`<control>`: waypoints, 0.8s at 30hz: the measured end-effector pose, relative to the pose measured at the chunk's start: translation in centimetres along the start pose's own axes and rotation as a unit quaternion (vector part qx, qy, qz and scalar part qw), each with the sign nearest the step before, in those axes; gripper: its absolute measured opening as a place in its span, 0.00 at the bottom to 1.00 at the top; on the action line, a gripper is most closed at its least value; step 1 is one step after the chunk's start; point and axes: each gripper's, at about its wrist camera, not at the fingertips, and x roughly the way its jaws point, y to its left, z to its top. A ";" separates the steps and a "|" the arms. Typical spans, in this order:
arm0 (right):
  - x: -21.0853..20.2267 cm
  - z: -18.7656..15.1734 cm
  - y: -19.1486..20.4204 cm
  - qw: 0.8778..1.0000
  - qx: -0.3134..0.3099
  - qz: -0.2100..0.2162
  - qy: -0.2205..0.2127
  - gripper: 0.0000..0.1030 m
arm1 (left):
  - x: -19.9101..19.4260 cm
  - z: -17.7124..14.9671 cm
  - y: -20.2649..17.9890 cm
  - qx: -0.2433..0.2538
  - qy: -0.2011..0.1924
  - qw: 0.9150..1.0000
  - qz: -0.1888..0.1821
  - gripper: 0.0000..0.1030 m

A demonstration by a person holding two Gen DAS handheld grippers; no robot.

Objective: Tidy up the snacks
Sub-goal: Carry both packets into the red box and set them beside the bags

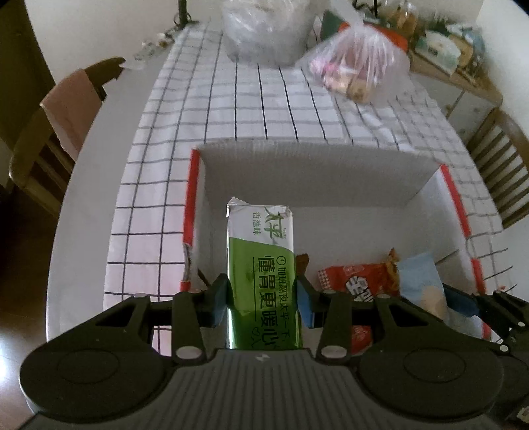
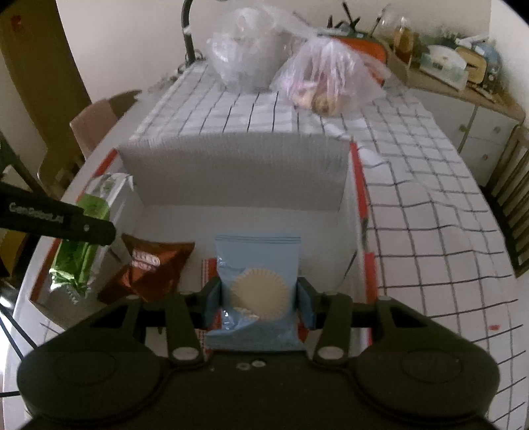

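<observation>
An open white cardboard box (image 1: 307, 175) with red edges stands on the checked tablecloth; it also shows in the right wrist view (image 2: 238, 172). My left gripper (image 1: 263, 291) is shut on a green and white cracker pack (image 1: 261, 244), held over the box's near left part; the pack shows in the right wrist view (image 2: 89, 231). My right gripper (image 2: 259, 294) is shut on a light blue biscuit packet (image 2: 259, 264), over the box's near side; the packet shows in the left wrist view (image 1: 420, 281). A red snack packet (image 1: 357, 281) and a brown snack packet (image 2: 152, 268) lie in the box.
Two clear plastic bags stand at the table's far end: a white one (image 1: 264, 29) and one with snacks (image 1: 357, 69). Wooden chairs stand at the left (image 1: 49, 139) and right (image 1: 502, 158). A cluttered counter (image 2: 463, 76) runs along the right wall.
</observation>
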 end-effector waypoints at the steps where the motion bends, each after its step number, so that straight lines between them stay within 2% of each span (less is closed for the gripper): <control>1: 0.4 -0.1 0.0 1.000 -0.001 -0.001 0.006 0.45 | 0.4 0.0 -0.1 0.002 0.005 1.000 0.001 0.41; 10: 2.7 -0.4 1.1 0.999 -0.020 -0.002 0.031 0.45 | 2.9 -0.3 -0.3 0.013 0.033 0.999 0.015 0.41; 24: 3.7 -1.5 2.4 0.998 -0.034 -0.003 0.050 0.47 | 3.2 -0.5 -1.0 0.043 0.027 0.998 0.025 0.42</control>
